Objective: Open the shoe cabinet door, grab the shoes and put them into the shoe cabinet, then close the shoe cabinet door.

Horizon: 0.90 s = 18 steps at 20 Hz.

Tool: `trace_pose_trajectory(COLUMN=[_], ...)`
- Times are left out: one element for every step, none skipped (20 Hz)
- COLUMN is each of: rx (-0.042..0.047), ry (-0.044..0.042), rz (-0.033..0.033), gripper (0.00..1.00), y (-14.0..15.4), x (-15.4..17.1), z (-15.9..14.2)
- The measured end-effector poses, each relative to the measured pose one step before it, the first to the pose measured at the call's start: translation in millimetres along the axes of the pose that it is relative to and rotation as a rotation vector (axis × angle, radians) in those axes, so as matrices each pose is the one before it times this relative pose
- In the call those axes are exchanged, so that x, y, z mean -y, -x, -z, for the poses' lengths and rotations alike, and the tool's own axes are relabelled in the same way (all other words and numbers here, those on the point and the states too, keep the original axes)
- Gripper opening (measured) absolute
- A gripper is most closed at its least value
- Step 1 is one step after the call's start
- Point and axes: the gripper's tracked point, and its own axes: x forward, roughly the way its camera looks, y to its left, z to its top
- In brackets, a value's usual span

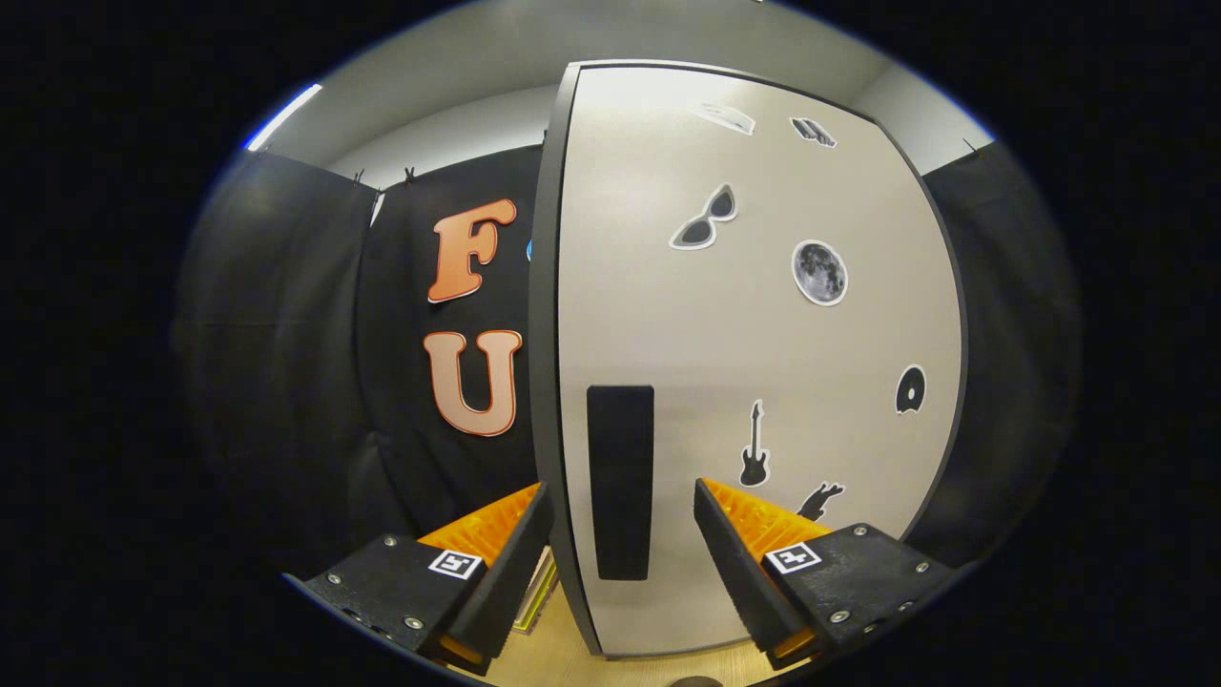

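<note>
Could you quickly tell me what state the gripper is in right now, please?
Gripper: open, holding nothing; its fingers straddle the free edge of the shoe cabinet door, with the dark handle between them.

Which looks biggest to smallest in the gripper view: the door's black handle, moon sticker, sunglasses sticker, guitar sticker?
1. Black handle, between the open gripper fingers.
2. Moon sticker.
3. Sunglasses sticker and guitar sticker: look alike in size, and fisheye warping makes ranking them unsure.

All sit on the cabinet door.

cabinet door [744, 363]: smooth matt laminate | handle [620, 482]: matt dark | floor [572, 663]: light wood-look
</note>
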Motion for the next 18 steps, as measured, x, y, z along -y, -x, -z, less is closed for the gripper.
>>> trace_pose_trajectory(rx=[0.00131, -0.00196, -0.00630, -0.00662, -0.00685, -0.00277, 0.00850, -0.00020, -0.01413, -0.00610, -0.00016, -0.00590, -0.00774, -0.00549, -0.00105, -0.00107, 0.00014, -0.00032], ry=[0.00231, -0.00055, -0.00677, -0.00765, -0.00689, 0.00052, 0.00494, 0.00296, -0.00528, -0.01313, -0.01148, -0.00526, -0.00456, 0.00178, -0.00200, -0.00261, -0.00613, -0.00729], rz=[0.00708, 0.00190, -0.00075, -0.00166, -0.00435, -0.00559, 0.00192, 0.01004, 0.00323, -0.00454, -0.00535, -0.00496, -0.00230, -0.00026, 0.00372, 0.00402, 0.00343, 0.00364], gripper=[0.91, 0.89, 0.87, 0.83, 0.81, 0.75, 0.72, 0.60, 0.51, 0.42, 0.38, 0.36, 0.36, 0.33, 0.33, 0.31, 0.30, 0.30], y=[-2.08, -2.31, -2.93, -2.21, -2.16, -1.69, -1.72, -1.34, -1.09, -0.42, 0.19, 1.70, 0.35, 0.79, 0.95, 2.60, 2.45, 3.09], x=[2.23, -0.12, 0.31, -0.53, -2.19, -1.65, -0.48, 1.54, 1.09, -1.61, 0.09, 0.96, 0.11, 0.14, 1.23, -0.09, 0.83, 0.56], z=[-0.16, 1.41, 1.48, 2.10, 1.28, 1.02, -1.30, 0.36, 4.00, 1.83, -1.12, 0.34, 0.08, 0.76, 0.11, -0.40, -0.52, -0.54])
